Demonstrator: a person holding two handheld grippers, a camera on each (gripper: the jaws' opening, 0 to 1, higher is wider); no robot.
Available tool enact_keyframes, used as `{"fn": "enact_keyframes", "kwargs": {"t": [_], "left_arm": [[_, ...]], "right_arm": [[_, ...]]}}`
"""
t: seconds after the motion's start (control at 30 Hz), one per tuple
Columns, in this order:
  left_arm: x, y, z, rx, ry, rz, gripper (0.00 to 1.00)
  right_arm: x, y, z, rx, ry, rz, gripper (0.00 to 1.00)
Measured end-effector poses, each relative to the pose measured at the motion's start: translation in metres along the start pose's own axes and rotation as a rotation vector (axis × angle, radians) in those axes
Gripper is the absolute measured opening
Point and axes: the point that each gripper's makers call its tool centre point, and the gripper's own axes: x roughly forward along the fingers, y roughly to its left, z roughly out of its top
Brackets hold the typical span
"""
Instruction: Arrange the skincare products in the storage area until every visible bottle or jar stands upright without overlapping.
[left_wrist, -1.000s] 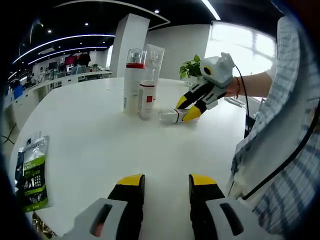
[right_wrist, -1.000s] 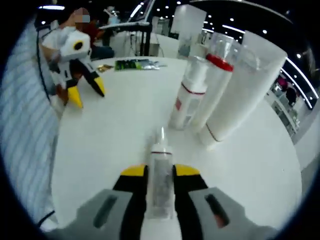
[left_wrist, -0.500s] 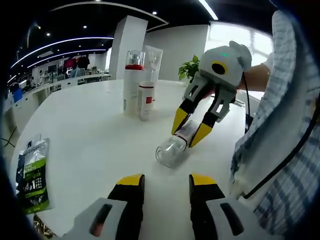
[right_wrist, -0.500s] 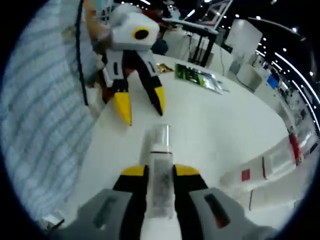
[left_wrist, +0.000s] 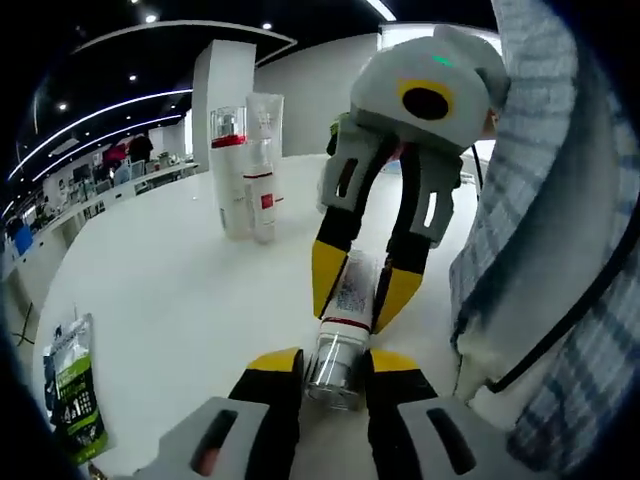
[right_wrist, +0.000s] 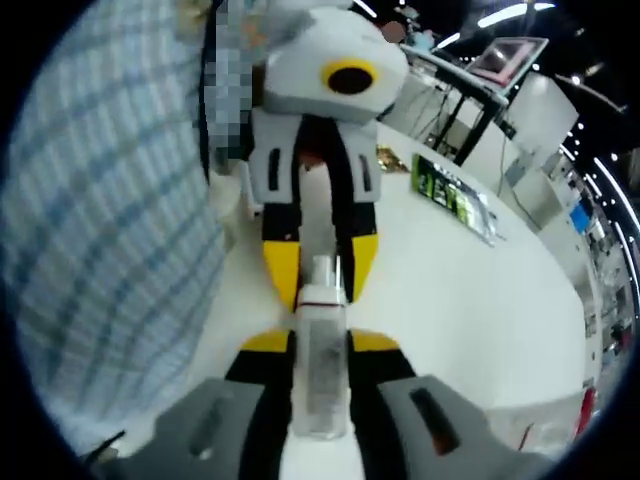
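The small clear bottle (left_wrist: 340, 330) is lying sideways above the white surface (left_wrist: 170, 270), pinched by the right hand-held gripper (left_wrist: 355, 300), jaws tight on its body. Its cap end sits between the left hand-held gripper (left_wrist: 333, 372) jaws, which look nearly closed around it. Three upright bottles (left_wrist: 245, 170) stand well off behind, a green packet (left_wrist: 72, 385) near the edge.

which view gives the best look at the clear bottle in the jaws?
The left gripper view. It shows the clear bottle along its length: label, red ring and clear cap, held in the right gripper, its cap between the jaws of the left gripper. The right gripper view sees it end-on and foreshortened.
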Motion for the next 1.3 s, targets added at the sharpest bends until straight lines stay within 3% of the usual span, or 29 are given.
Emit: {"fn": "enact_keyframes", "kwargs": {"t": [0.2, 0.33, 0.6, 0.8, 1.1, 1.3], "left_arm": [[-0.002, 0.001, 0.000, 0.019, 0.065, -0.013, 0.21], [-0.005, 0.000, 0.002, -0.144, 0.110, -0.005, 0.20], [-0.020, 0.007, 0.017, -0.325, 0.013, 0.043, 0.19], [-0.030, 0.022, 0.031, -0.545, -0.064, 0.062, 0.19], [-0.042, 0.039, 0.048, -0.647, -0.137, 0.094, 0.19], [-0.043, 0.043, 0.059, -0.626, -0.151, 0.107, 0.19]], "right_arm": [[0.001, -0.003, -0.001, -0.021, 0.009, -0.008, 0.19], [0.002, -0.014, 0.001, 0.027, 0.010, -0.103, 0.24], [-0.008, -0.030, 0.005, 0.172, -0.075, -0.274, 0.30], [-0.014, -0.043, 0.005, 0.232, -0.114, -0.369, 0.29], [-0.017, -0.061, 0.008, 0.309, -0.197, -0.417, 0.27], [-0.023, -0.066, 0.006, 0.376, -0.252, -0.397, 0.26]]}}
